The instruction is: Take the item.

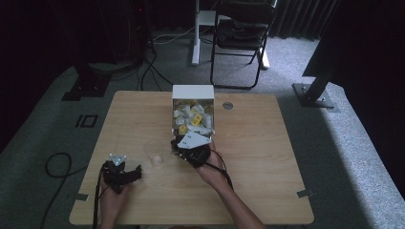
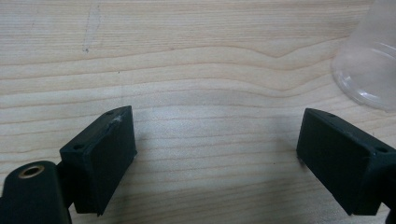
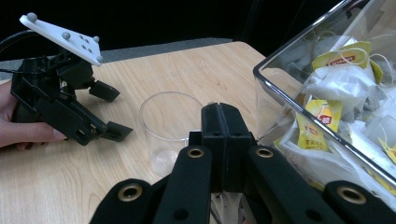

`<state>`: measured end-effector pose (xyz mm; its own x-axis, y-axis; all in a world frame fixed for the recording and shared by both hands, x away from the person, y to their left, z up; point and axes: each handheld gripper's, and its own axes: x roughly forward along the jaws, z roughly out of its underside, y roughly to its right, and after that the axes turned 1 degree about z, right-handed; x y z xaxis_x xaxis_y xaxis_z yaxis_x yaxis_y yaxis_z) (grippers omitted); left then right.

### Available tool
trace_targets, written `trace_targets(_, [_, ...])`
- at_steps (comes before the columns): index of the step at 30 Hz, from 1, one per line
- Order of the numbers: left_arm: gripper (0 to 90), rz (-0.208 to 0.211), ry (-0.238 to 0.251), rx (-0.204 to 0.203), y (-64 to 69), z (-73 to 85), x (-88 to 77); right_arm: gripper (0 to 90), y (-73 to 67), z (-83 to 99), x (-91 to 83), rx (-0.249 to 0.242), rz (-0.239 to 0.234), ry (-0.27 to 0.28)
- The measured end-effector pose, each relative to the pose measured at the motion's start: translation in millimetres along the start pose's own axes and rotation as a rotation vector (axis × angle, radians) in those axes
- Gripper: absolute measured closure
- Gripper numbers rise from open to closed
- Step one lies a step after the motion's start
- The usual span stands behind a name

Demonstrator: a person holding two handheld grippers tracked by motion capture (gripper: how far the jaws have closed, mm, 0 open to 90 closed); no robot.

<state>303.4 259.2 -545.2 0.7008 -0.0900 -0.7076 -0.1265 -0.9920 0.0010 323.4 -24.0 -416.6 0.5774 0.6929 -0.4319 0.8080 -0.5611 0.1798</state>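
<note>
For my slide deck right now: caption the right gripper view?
Shut hand-held gripper between clear cup and tea-bag box.

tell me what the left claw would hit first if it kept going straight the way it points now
Probably the clear plastic cup. The left claw sits open on the wooden table, aimed toward the cup, with bare wood between them. In its own view the cup sits off to one side, so it could graze or miss.

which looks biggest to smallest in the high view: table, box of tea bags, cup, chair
1. table
2. chair
3. box of tea bags
4. cup

The chair stands farther from the camera than the table, so its true size against the box is less sure than it looks.
</note>
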Motion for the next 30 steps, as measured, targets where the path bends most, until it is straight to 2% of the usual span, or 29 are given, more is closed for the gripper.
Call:
trace_targets(10, [12.6, 0.000, -0.002, 0.004, -0.3, -0.1, -0.1, 90.0, -3.7, -5.5, 3.6, -0.006, -0.014, 0.004])
trace_targets(30, [12.6, -0.001, 0.000, 0.002, -0.2, 0.0, 0.0, 90.0, -7.0, -11.8, 12.9, 0.013, -0.025, 0.000])
